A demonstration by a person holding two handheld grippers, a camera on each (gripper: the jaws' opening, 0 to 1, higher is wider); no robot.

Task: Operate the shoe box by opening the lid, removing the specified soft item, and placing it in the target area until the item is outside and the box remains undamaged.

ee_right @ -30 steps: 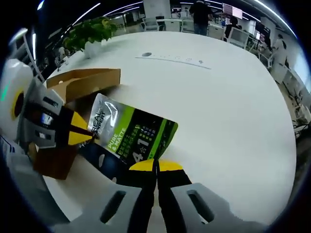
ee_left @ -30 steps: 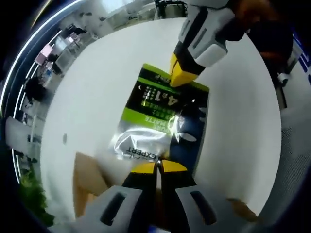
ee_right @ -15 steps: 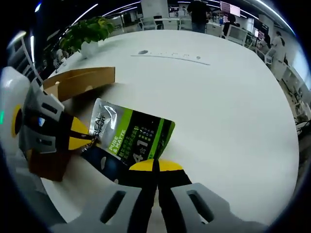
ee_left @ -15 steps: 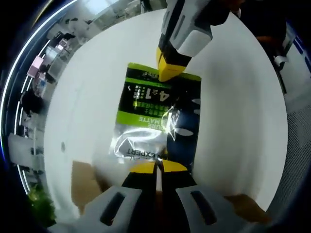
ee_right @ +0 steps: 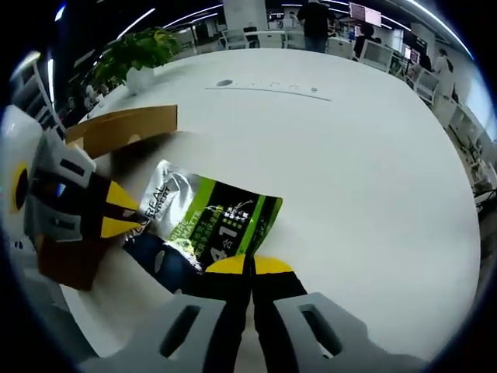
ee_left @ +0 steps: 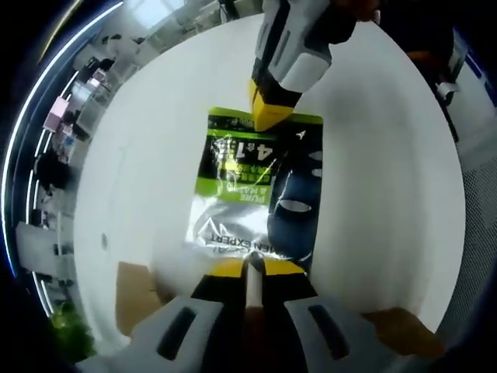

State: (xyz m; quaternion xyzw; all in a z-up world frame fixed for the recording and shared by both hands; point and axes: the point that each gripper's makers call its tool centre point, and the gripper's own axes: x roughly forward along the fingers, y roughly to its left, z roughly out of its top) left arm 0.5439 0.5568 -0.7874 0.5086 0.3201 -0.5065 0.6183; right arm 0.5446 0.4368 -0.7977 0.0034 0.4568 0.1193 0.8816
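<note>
Right, both sets of tongs are on the pouch [ee_left: 252, 198] at once: the left tongs [ee_left: 247, 268] are clamped together on its silver end, and the right tongs [ee_right: 250, 266] are pinched shut on the opposite green edge, stretching the packet between them above the white surface [ee_right: 365, 179]. From the left gripper view the right tongs come in from the top, yellow tips biting the green band, with the pouch hanging flat between (green, silver and dark navy panels, glossy and a bit crinkled). From the right gripper view the left tongs sit at the left, nipping the silver corner. Behind the pouch, the brown cardboard shoe box [ee_right: 124, 130] stands on the surface, just beside the pouch and clear of it. Farther back a potted plant [ee_right: 138, 51] sits at the surface's far edge.
</note>
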